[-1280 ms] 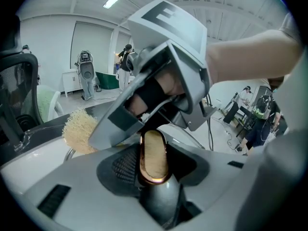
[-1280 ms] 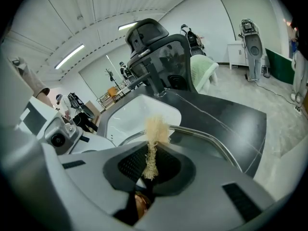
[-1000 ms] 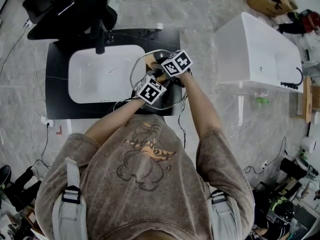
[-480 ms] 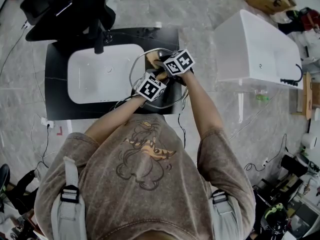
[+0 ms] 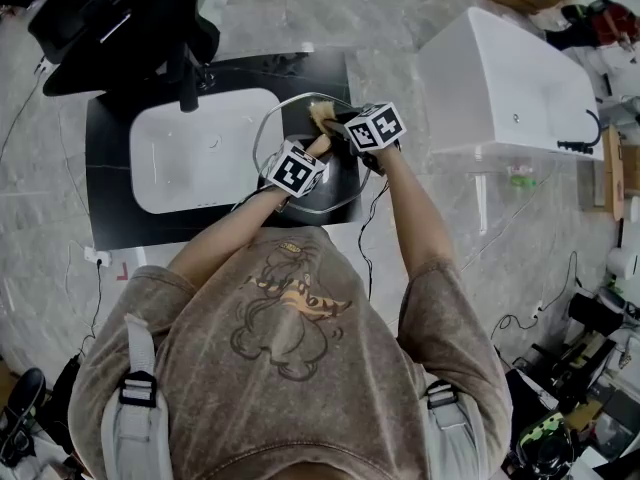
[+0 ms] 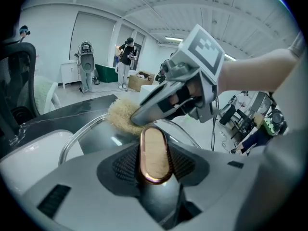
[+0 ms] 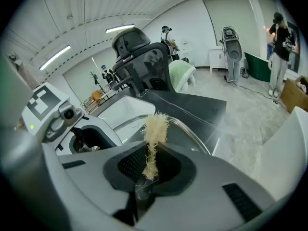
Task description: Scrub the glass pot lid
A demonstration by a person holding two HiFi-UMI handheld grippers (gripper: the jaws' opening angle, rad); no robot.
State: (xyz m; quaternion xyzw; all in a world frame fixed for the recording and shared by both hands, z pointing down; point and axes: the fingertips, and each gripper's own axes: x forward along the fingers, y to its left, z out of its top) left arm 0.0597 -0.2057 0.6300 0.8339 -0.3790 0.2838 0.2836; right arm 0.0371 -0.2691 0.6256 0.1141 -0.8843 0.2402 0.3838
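Lid (image 6: 94, 137), knob (image 6: 154, 150) clamped — left hand-held gripper (image 6: 154, 166)

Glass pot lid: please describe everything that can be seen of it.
The glass pot lid is round, clear glass with a thin bright rim and an oval, wood-coloured knob ringed in copper. The left gripper is shut on that knob, holding the lid tilted over the black counter, beside the white sink. The straw-coloured scrubber in the right gripper rests against its glass.
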